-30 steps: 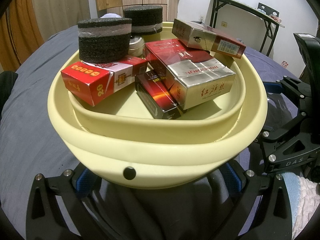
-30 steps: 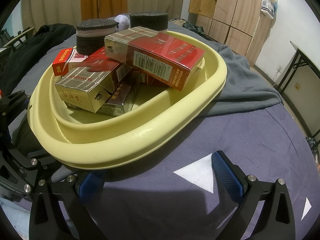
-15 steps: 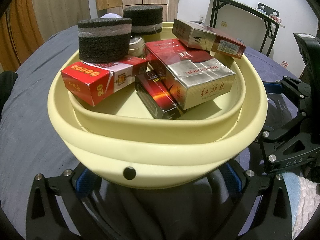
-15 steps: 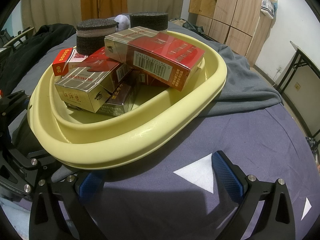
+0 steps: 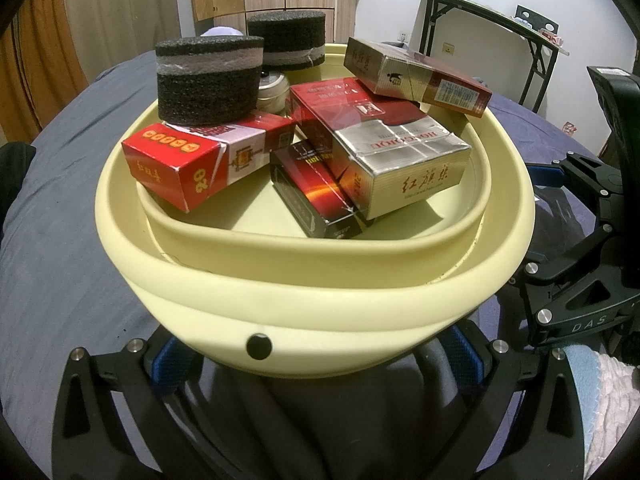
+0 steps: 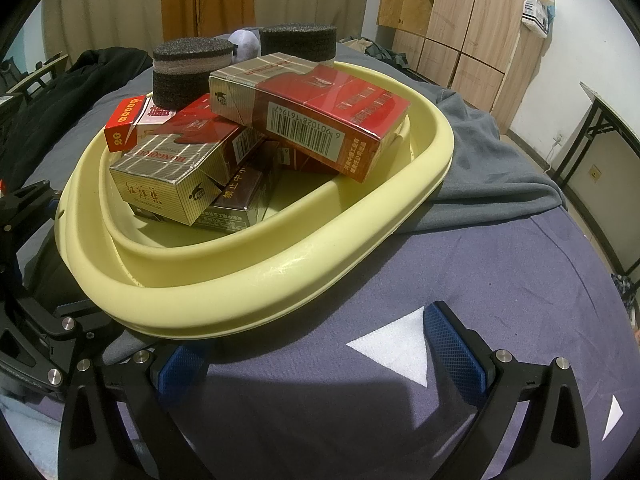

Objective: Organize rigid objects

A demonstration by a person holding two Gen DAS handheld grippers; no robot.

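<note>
While both grippers, left gripper point(image 5: 316, 364) and right gripper point(image 6: 320, 356), stand released, the near yellow basin point(image 5: 320, 300) holds stacked cigarette boxes point(image 5: 400, 160).

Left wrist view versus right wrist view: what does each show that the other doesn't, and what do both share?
Only the left wrist view shows the basin's black button and a small round tin. Only the right wrist view shows the barcode on the top box, white triangles on the cloth and a grey blanket. Both show the yellow basin, stacked boxes and two foam blocks.
</note>
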